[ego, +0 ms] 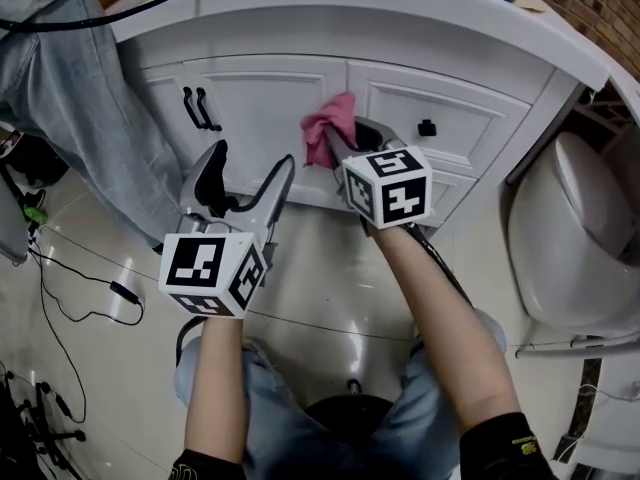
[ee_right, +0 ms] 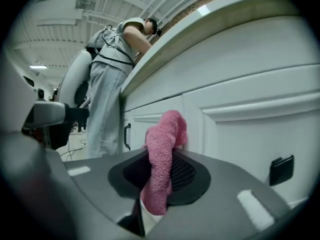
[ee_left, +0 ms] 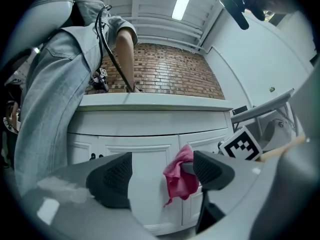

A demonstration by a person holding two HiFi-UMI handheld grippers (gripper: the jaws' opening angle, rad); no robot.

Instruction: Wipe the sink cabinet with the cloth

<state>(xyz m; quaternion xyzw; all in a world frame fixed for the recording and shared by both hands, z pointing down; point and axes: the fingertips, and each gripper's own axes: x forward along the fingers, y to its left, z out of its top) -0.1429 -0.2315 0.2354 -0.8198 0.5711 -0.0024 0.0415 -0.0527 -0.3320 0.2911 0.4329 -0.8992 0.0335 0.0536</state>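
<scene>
Right claw (ee_right: 159, 170): clamped on the pink terry cloth (ee_right: 167, 134) — the cloth's free end sticks out past the pads.
Cloth: straight ahead of the right claw, against the white panelled sink cabinet (ego: 262, 98), by the seam between door and drawer front.
Left claw (ego: 250, 162): jaws wide apart, nothing between them — left of the right claw, short of the door.
Small black knob (ego: 427, 127): right of the right claw.

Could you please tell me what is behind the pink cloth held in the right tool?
The white sink cabinet front, around the seam between two of its panels. The cloth, clamped in the right tool, covers the patch directly behind it.
</scene>
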